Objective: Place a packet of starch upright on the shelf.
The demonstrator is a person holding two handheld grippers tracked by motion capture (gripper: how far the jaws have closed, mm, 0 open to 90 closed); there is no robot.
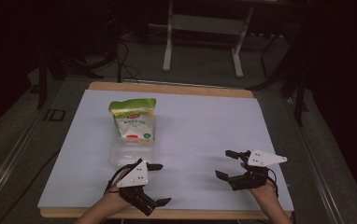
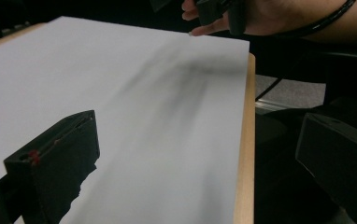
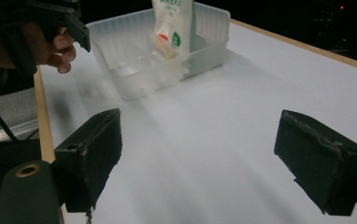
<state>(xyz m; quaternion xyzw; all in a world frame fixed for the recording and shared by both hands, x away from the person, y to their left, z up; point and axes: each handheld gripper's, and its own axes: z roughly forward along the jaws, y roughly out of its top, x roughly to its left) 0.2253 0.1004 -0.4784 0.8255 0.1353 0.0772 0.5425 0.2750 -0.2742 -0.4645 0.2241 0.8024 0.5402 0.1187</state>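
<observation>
A clear plastic bin (image 1: 119, 157) stands left of centre on the white table top (image 1: 204, 121). Upright inside it is a pouch (image 1: 133, 120) with a green top and a white body. My left gripper (image 1: 160, 184) hovers just in front of the bin, near the table's front edge, open and holding nothing. My right gripper (image 1: 223, 163) is open at the front right, jaws pointing left. In the right gripper view the bin (image 3: 139, 81) and pouch (image 3: 172, 23) lie ahead between the wide-apart jaws of the right gripper (image 3: 207, 149). The left gripper (image 2: 195, 158) looks across bare table.
The wooden table edge (image 2: 243, 154) runs close to my left gripper. The other hand (image 2: 256, 16) shows at the far end of the left gripper view. Behind the table stand a white metal frame (image 1: 203, 25) and floor cables (image 1: 120, 60).
</observation>
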